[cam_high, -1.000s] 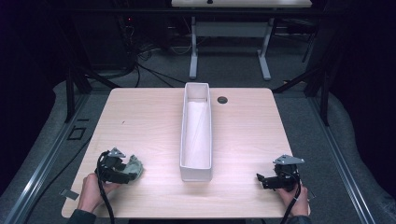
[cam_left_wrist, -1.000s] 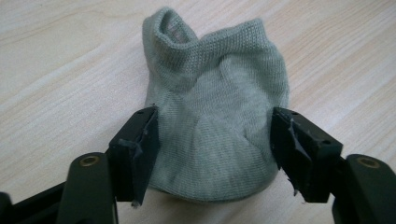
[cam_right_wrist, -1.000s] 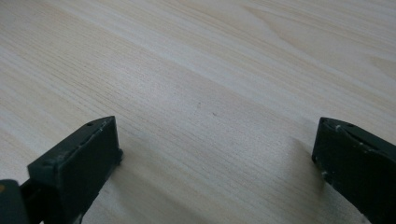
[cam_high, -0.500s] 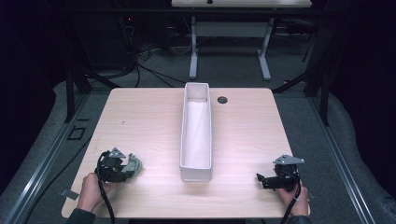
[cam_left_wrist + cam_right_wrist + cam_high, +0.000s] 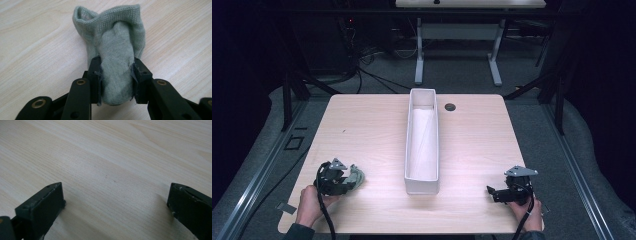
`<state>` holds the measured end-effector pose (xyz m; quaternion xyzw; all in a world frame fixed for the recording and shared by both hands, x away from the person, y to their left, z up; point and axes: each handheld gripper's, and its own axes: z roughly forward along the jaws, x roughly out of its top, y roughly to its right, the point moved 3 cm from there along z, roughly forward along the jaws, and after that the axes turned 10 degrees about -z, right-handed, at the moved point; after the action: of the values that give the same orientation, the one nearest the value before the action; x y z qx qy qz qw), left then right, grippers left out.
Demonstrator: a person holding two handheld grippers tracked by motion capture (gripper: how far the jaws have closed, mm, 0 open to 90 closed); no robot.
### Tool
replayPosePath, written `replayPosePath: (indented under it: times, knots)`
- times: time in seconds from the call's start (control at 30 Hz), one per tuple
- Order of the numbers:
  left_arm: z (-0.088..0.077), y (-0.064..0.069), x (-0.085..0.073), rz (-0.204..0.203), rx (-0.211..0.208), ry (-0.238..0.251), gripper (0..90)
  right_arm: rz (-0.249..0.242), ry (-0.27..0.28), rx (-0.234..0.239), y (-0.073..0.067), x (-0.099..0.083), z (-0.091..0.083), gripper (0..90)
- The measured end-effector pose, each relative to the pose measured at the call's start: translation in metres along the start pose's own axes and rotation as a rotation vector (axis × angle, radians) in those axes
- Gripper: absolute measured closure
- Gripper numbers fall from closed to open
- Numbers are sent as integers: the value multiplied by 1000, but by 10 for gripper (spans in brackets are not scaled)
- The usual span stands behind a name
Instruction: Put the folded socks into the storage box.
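Two grippers rest near the desk's point(image 5: 377, 125) front edge, one towards each corner. My left gripper point(image 5: 116, 82) has just been closing, and its jaws now pinch the grey-green sock point(image 5: 113, 47) at the front left corner, bunching the knit between the pads. Down the middle runs the long white bin point(image 5: 422, 177), well apart from the sock. My right gripper point(image 5: 113, 202), at the front right corner, stands spread wide over bare wood. I judge the bite shallow: lifted quickly, the loose cuff could drag, snag the bin's rim, or slip free.
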<state>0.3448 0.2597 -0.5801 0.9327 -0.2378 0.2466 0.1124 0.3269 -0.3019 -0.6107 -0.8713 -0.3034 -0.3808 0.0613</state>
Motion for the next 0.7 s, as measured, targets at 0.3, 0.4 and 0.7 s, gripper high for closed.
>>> replayPosePath:
  times: [0.3,0.4,0.7]
  knots:
    - [-6,-1,3,3,-5,5,664,0,0,0,0,0,0,5]
    - [-9,-1,4,4,-7,14,664,-1,0,0,0,0,0,4]
    - [-20,-1,8,11,-8,29,664,0,0,0,0,0,0,4]
